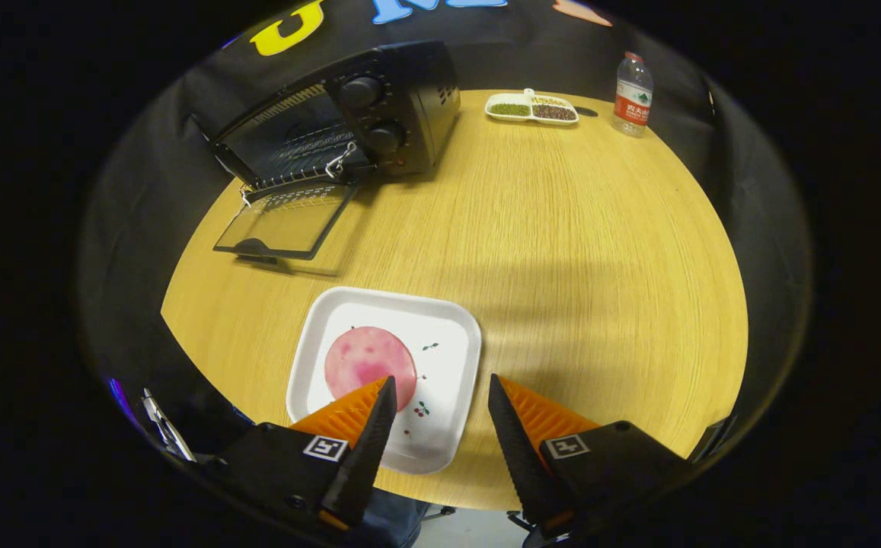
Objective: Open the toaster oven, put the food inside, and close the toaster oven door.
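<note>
With both fingers spread wide and nothing between them, gripper [440,384] poised low over the near edge of a round wooden table [562,251]. Just ahead of the fingers, a white square plate [440,335] bearing a round pink slice of food [368,358], its near edge partly hidden behind the left finger [368,426]; right finger [512,434] just beside the plate's near right corner, over bare wood. Well beyond the plate, a black toaster oven [402,91] standing open, glass door [284,224] folded down flat onto the table, wire rack [299,148] visible inside. Farther back, a white divided dish [531,109] of green and dark beans, and near it an upright water bottle [633,95].
</note>
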### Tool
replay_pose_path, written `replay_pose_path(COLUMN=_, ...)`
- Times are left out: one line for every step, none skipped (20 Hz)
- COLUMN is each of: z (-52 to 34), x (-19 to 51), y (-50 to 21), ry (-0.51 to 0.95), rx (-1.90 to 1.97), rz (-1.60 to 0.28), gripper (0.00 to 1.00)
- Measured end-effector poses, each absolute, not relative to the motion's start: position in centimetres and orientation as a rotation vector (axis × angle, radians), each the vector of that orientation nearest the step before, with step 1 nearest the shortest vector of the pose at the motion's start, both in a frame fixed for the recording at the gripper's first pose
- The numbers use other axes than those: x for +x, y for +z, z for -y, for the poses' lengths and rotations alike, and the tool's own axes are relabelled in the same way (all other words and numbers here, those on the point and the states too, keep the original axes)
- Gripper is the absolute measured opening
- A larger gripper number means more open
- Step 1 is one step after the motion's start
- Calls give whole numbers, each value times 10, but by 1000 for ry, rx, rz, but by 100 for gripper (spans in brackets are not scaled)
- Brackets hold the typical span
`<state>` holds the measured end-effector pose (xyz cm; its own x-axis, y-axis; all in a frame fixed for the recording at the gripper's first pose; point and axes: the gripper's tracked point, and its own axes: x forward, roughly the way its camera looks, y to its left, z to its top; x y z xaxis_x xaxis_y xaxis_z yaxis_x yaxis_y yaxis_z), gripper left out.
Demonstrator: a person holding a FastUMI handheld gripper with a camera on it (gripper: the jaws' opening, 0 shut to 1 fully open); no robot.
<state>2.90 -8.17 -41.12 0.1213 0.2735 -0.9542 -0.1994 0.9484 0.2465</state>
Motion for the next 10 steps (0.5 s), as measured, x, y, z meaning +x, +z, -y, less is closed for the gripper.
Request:
replay_pose_path(z=80, x=28, y=-417, ry=350, rx=84, rz=-1427, gripper=74)
replay_pose_path(z=80, x=28, y=-418, ry=354, rx=91, rz=-1448, gripper=67)
replay_pose_path(z=82, x=30, y=-419, ry=353, rx=94, rz=-1447, gripper=60)
replay_pose_path(z=82, x=31, y=-420, ry=354, rx=104, rz=-1460, gripper=54)
replay_pose_path(z=82, x=30, y=-419, ry=354, rx=121, rz=-1473, gripper=48)
replay_pose_path(z=82, x=30, y=-419, ry=353, rx=134, rz=-1494, gripper=48)
replay_pose_path(z=81, x=28, y=-417, ry=359, rx=146, rz=-1517, gripper=48)
replay_pose_path(z=80, x=25, y=-419, ry=365, rx=150, rz=-1538, gripper=48)
replay_pose_path(z=81, x=24, y=-419, ry=367, rx=153, rz=-1558, gripper=48)
replay_pose_path(z=88, x=26, y=-424, ry=338, rx=115, rz=-1564, gripper=48)
